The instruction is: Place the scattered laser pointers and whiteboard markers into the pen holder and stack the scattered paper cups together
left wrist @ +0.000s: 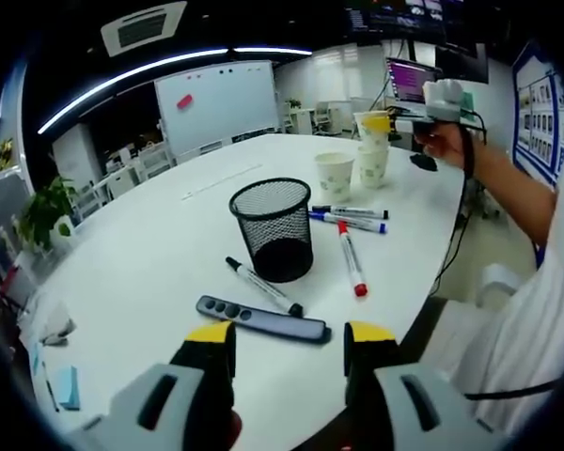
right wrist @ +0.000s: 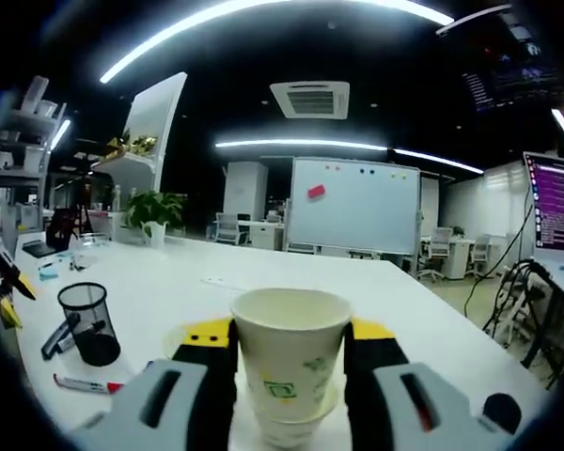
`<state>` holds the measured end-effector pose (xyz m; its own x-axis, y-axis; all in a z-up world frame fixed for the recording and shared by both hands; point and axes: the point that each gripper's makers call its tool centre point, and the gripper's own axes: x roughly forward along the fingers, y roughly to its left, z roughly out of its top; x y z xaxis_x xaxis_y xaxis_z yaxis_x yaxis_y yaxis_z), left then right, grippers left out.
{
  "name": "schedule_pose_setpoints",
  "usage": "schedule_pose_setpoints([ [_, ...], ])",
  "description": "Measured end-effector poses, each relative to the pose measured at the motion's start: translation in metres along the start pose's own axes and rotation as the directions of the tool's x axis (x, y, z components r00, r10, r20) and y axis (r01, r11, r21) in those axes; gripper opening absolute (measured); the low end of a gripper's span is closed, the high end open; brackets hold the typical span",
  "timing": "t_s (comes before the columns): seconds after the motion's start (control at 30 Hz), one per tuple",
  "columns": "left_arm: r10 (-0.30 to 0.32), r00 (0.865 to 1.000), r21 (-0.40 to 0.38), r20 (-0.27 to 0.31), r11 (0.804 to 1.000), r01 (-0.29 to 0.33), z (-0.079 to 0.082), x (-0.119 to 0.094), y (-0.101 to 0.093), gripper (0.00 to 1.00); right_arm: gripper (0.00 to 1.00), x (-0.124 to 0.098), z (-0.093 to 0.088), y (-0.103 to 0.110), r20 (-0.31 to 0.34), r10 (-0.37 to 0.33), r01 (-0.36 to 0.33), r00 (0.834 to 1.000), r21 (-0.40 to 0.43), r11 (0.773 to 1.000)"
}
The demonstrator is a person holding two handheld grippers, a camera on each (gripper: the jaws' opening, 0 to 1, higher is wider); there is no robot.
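Left gripper (left wrist: 289, 349): jaws spread wide with nothing between them, hovering over the near edge of the white table (left wrist: 141, 254).
Laser pointer (left wrist: 263, 320): dark, flat, lying crosswise just beyond the left gripper's yellow-tipped jaws.
Black marker (left wrist: 263, 286): just past the laser pointer, angled, its far end near the foot of the pen holder.
Pen holder (left wrist: 274, 229): black mesh cup standing upright ahead of the left gripper, beyond the black marker; nothing can be made out inside it.
Red marker (left wrist: 352, 259): lying ahead and to the right of the left gripper, just right of the pen holder.
Blue marker (left wrist: 349, 222): beyond the red marker, lying crosswise.
Second black marker (left wrist: 351, 212): just behind the blue one, roughly parallel to it.
Single paper cup (left wrist: 335, 176): upright on the table, farther out than the markers.
Right gripper (right wrist: 289, 349): closed around a paper cup (right wrist: 289, 362) that stands upright between its jaws; in the left gripper view this cup sits on top of another cup (left wrist: 372, 164) at the far right, with a person's hand (left wrist: 442, 141) on the tool.
Pen holder from the right gripper: left and ahead, with markers lying beside it.
Whiteboard (right wrist: 354, 206): far across the room, straight ahead of the right gripper.
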<state>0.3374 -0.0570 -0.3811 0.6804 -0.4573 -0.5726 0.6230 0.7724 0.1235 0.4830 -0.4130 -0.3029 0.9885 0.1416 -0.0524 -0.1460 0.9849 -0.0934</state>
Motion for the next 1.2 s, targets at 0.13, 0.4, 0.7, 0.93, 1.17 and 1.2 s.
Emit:
schedule_pose_setpoints([
  [0.13, 0.001, 1.0, -0.001, 0.0, 1.0, -0.001, 0.0, 0.0, 0.0, 0.47, 0.44, 0.001, -0.004, -0.001, -0.008, -0.002, 0.002, 1.0, 0.003, 1.0],
  [0.4, 0.005, 1.0, -0.004, -0.009, 1.0, -0.005, -0.003, -0.001, 0.0, 0.47, 0.44, 0.003, -0.009, -0.001, -0.014, -0.007, 0.007, 1.0, 0.011, 1.0],
  [0.7, 0.004, 1.0, -0.004, -0.008, 1.0, -0.004, -0.003, -0.001, 0.0, 0.47, 0.44, 0.003, -0.015, -0.002, -0.021, -0.012, 0.012, 1.0, 0.015, 1.0],
  [0.93, 0.008, 1.0, -0.013, -0.008, 1.0, -0.008, -0.005, -0.002, 0.001, 0.47, 0.44, 0.005, -0.019, -0.002, -0.03, -0.013, 0.013, 0.999, 0.009, 1.0],
  [1.17, 0.01, 1.0, -0.002, -0.006, 1.0, -0.01, -0.001, -0.003, 0.002, 0.47, 0.44, 0.006, -0.019, -0.003, -0.03, -0.014, 0.014, 0.999, 0.016, 1.0],
  [1.2, 0.01, 1.0, -0.003, -0.004, 1.0, -0.01, 0.0, -0.004, 0.003, 0.47, 0.44, 0.006, -0.019, -0.002, -0.031, -0.013, 0.013, 0.999, 0.015, 1.0],
])
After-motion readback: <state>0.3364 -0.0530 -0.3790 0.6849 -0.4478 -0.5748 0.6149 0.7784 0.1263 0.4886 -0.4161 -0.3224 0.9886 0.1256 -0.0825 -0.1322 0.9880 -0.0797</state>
